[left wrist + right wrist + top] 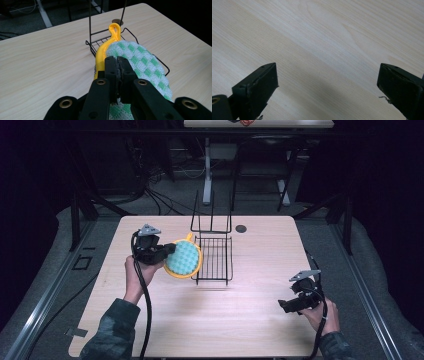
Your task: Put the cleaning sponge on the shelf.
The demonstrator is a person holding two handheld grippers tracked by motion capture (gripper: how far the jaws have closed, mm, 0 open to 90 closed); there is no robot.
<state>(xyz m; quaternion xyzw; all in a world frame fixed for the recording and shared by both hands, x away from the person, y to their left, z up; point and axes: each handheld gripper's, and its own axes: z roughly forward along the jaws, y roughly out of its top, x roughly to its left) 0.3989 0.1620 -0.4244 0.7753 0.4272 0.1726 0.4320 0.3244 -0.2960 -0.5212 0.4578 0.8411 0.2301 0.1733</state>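
The left gripper (167, 251), held in the person's left hand (134, 272) over the left half of the light wooden table (150, 320), has its two black jaws brought fully together on the edge of a green-and-white checked cloth (183, 258). In the left gripper view the pads meet with the cloth (140, 62) pinched between them, and the fabric spreads out beyond and below the jaws. This cloth lies against a round yellow plastic holder with a looped handle (196, 270); the same view shows the holder (105, 48) running along the near side of the cloth, its loop pointing away from the gripper. Whether the jaws also bear on the yellow rim cannot be told. Cloth and holder are held at the left edge of the black wire rack (215, 262), whose flat grid rests on the table near its middle and whose tall wire back rises at the far end; whether the holder touches the rack cannot be told. A small dark round disc (241, 228) sits in the table surface just beyond the rack. The right gripper (286, 306), in the person's right hand (320, 312), is near the front right corner of the table, well apart from the rack. The right gripper view shows its jaws standing wide apart with nothing between them, bare table (324, 50) beneath.
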